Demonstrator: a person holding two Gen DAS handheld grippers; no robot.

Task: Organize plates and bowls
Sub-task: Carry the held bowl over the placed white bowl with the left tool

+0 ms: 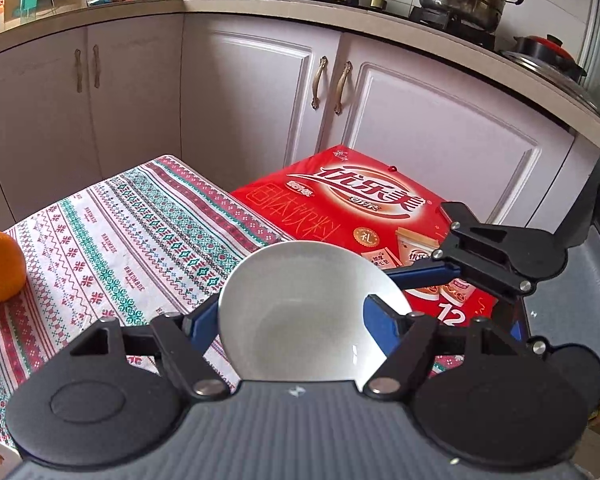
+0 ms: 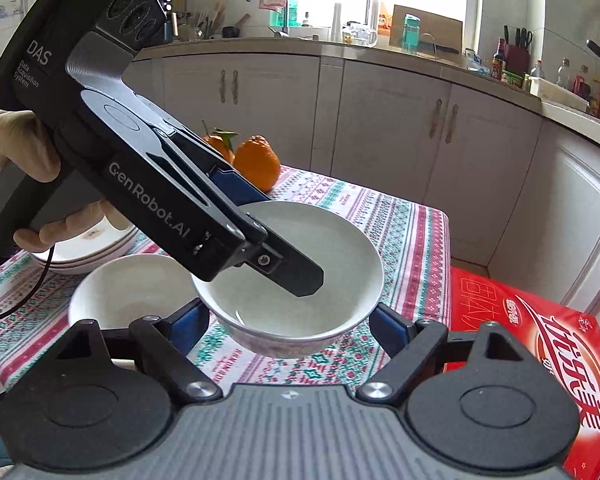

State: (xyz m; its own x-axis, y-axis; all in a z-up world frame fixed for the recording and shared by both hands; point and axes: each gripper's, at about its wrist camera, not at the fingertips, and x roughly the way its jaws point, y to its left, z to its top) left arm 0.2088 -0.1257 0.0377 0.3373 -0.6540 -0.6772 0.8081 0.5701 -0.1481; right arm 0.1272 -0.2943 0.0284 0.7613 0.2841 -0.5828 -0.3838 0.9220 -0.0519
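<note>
A plain white ceramic bowl (image 2: 300, 240) hangs clear of the tabletop (image 2: 412, 236), which is spread with a red-and-green patterned cloth. The bowl sits above the edge that borders a red printed cardboard carton (image 1: 340, 196).

Both tools are clamped on this one bowl. The left tool (image 1: 292, 304) has one finger down inside the bowl and the other outside, pinching the wall. The right tool (image 2: 288, 312) closes its blue pads from either side on the bowl's lower body, near the foot. The double hold looks meant to keep a smooth, deep bowl level, since a grip on the rim alone would let it swing.

A gloved hand (image 2: 12, 152) holds the left tool's handle. A second white bowl (image 2: 128, 292) stands upright on the tabletop, just beside the lifted one on the near-left side. Behind it, a stack of white plates (image 2: 88, 250) lies toward the left edge. Two oranges (image 2: 256, 164) rest near the far edge.

With like items already grouped, the lifted bowl is probably headed for nesting in the second bowl. That calls for a level descent and an early release by the finger inside.
</note>
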